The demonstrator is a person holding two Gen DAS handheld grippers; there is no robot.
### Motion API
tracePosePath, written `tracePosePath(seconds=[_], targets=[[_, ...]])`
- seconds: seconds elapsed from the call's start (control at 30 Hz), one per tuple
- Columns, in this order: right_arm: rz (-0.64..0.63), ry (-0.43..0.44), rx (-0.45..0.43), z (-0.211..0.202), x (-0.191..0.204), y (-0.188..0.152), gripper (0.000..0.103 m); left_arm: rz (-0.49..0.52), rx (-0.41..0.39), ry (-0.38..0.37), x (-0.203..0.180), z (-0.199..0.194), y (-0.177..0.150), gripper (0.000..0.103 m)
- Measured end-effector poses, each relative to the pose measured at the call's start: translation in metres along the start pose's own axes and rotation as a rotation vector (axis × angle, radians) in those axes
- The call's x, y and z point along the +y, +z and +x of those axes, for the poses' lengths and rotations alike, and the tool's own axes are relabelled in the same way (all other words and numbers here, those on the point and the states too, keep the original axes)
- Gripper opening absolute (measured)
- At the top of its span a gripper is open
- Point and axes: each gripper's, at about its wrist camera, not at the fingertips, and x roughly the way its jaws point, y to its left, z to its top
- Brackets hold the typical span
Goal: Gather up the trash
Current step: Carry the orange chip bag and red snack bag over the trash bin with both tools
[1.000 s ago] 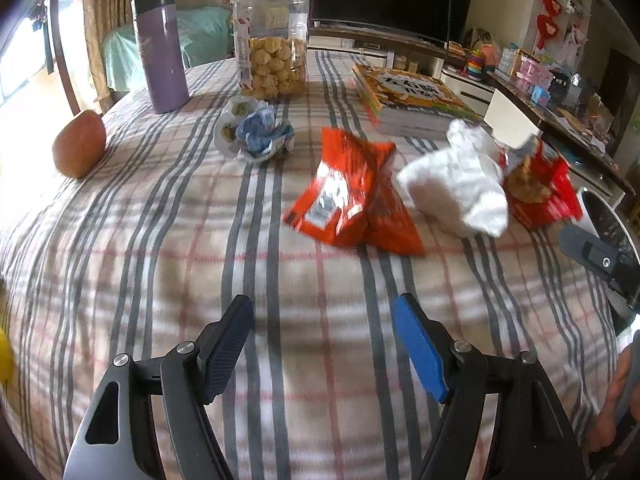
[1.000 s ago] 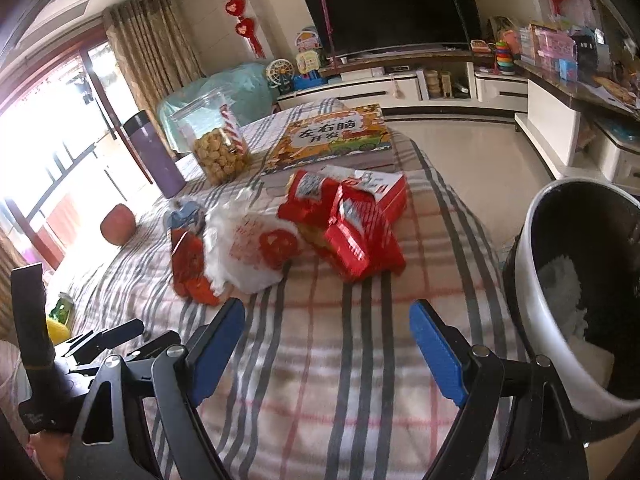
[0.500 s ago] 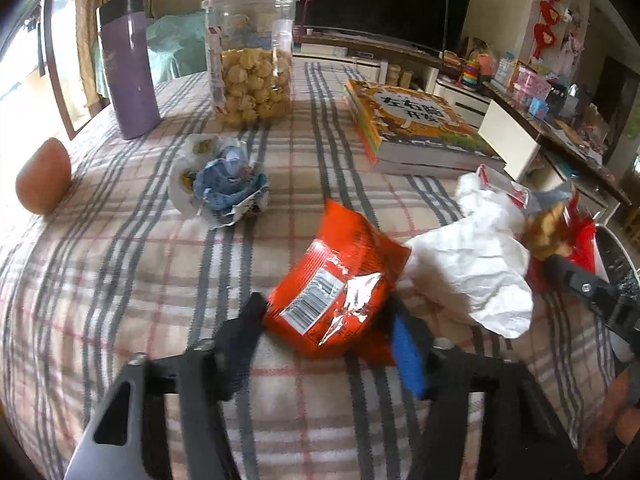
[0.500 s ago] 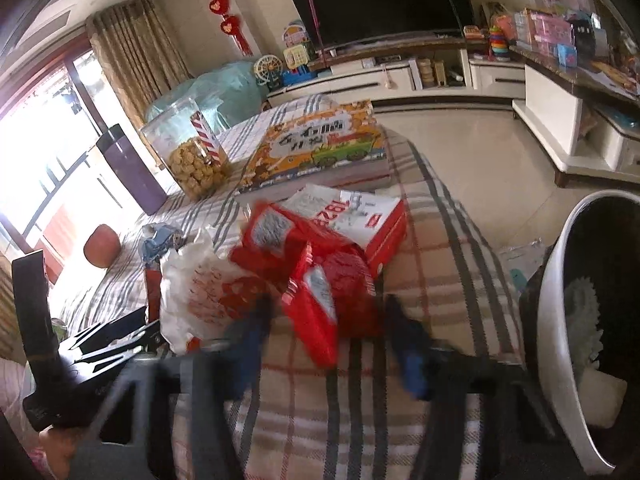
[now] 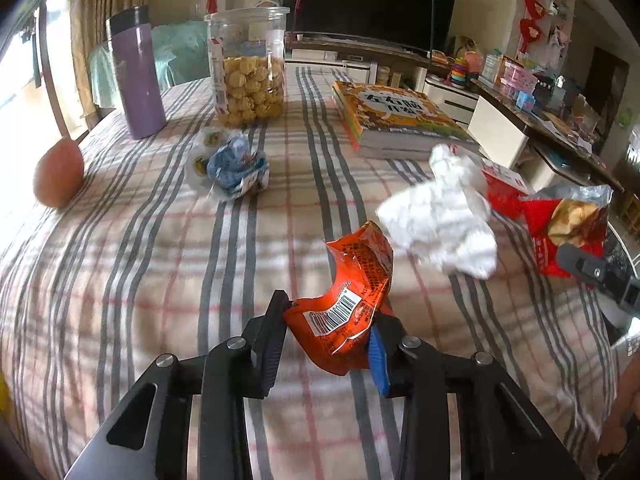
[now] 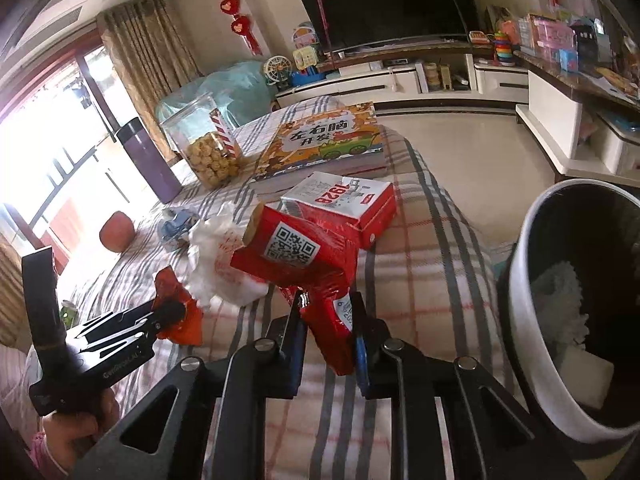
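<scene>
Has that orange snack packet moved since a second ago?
Yes. The orange packet no longer lies flat beside the white bag; it sits nearer the camera, crumpled between the closing left gripper jaws.

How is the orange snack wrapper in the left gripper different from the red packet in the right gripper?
The orange snack wrapper shows a barcode; the red packet shows a QR code. The wrapper looks flat and crumpled; the packet looks fuller. Shared: each sits between closing jaws, left gripper and right gripper.

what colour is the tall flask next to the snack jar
Purple with a dark lid; the flask shows best in the left wrist view, left of the snack jar.
</scene>
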Motion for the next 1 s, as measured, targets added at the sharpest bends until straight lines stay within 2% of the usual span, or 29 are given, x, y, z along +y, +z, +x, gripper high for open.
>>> tracePosePath(seconds=[0.27,0.47,0.73,1.0], targets=[[-0.016,0.009,-0.007,-0.028,0.004,-0.020,0.019,0.007,0.023,-0.044,-0.010,-0.041,-0.029,0.034],[-0.021,0.020,-0.011,-0.049,0.004,-0.036,0.019,0.049,0.032,-0.079,-0.030,-0.066,-0.047,0.034],[0.011,0.021,-0.009,-0.071,-0.011,-0.056,0.019,0.132,0.015,-0.094,-0.066,-0.088,-0.049,0.034],[0.032,0.001,-0.034,-0.096,-0.030,-0.061,0.019,0.190,-0.001,-0.110,-0.100,-0.099,-0.049,0.034]])
